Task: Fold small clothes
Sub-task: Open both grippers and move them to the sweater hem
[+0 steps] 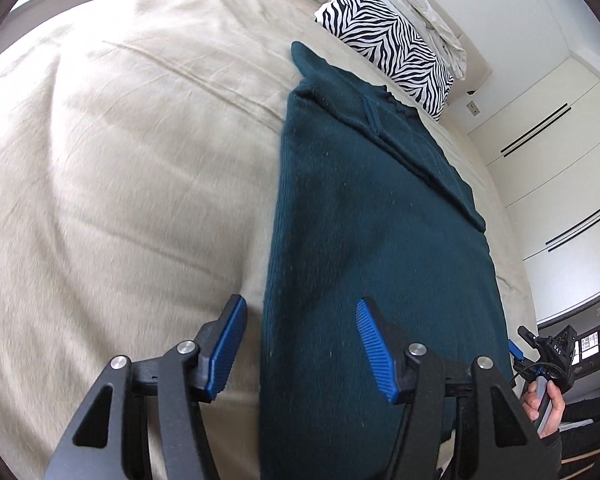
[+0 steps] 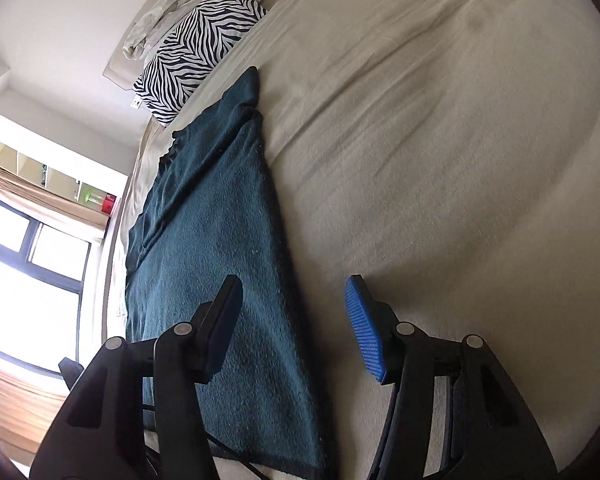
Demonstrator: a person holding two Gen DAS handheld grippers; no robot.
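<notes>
A dark teal knit sweater point(image 1: 364, 240) lies flat on the beige bed cover point(image 1: 120, 160), folded into a long narrow strip with a sleeve laid over its far part. My left gripper point(image 1: 300, 344) is open and empty, straddling the sweater's left long edge near its near end. In the right wrist view the sweater point(image 2: 220, 240) runs along the left side, and my right gripper point(image 2: 294, 320) is open and empty, straddling its right long edge near the near end. The right gripper also shows in the left wrist view point(image 1: 540, 360), held in a hand.
A zebra-print pillow point(image 1: 388, 40) with a crumpled cream cloth point(image 1: 420, 8) behind it lies at the head of the bed. White wardrobe doors point(image 1: 560, 160) stand past the bed's right edge. A window point(image 2: 28, 248) and shelves point(image 2: 60, 176) are on the other side.
</notes>
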